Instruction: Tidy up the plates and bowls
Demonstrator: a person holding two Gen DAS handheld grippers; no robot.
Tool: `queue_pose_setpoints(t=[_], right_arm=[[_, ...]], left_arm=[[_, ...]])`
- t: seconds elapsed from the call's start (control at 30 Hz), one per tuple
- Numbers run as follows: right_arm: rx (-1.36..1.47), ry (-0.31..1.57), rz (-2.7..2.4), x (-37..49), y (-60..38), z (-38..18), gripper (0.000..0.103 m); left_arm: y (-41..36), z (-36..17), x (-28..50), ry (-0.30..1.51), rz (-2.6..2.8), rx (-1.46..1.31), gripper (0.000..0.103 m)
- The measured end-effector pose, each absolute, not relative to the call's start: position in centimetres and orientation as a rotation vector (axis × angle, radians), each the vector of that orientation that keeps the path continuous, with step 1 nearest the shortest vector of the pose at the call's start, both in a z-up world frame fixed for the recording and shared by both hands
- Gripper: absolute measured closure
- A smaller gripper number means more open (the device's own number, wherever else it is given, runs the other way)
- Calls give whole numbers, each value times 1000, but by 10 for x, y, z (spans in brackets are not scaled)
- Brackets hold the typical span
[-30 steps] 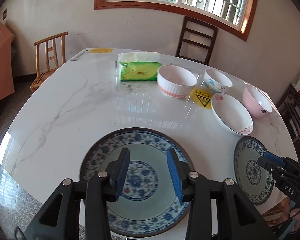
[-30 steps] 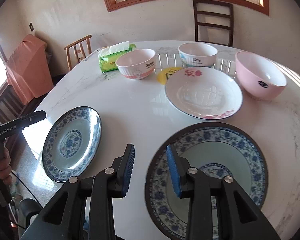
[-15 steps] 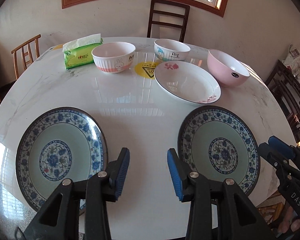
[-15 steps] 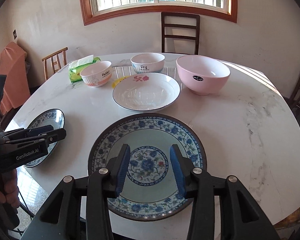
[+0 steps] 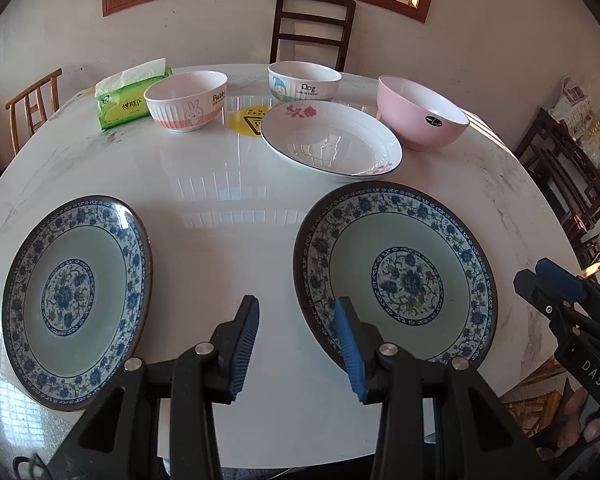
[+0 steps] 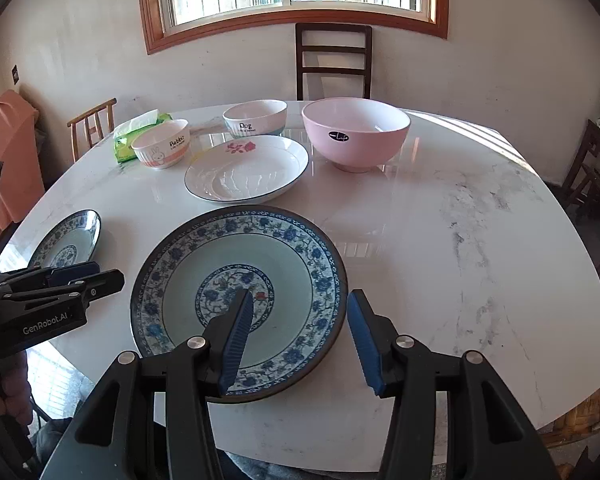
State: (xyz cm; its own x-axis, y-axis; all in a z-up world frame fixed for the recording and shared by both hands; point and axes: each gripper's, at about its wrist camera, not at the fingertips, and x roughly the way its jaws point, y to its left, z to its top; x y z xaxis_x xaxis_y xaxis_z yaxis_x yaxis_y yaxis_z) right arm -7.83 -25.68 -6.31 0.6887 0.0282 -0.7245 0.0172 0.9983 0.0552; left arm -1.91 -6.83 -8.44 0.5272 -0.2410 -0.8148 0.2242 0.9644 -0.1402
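Right claw (image 6: 298,330) released, its jaws just widened, straddling the near right rim of a blue floral plate (image 6: 260,248) at lower centre of the right wrist view; pads not pressing it. Left claw (image 5: 296,344) released, empty, over bare counter (image 5: 220,200) between both floral plates. Second floral plate (image 5: 72,304) lower left.

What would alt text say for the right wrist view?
The open right gripper straddles the near rim of a blue-patterned plate on a white table, its jaws having just been opening. Behind stand a white plate and three bowls.
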Motion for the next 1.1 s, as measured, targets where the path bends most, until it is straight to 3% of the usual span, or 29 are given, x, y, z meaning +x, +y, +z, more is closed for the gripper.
queue_pose_setpoints(t=[0.5, 1.1], right_arm=[[139, 852, 4, -77, -294, -89, 56], [455, 972, 235, -49, -323, -126, 61]], left_arm=[[-61, -109, -13, 1021, -341, -113, 62], [-45, -125, 10, 1098, -476, -297, 63]])
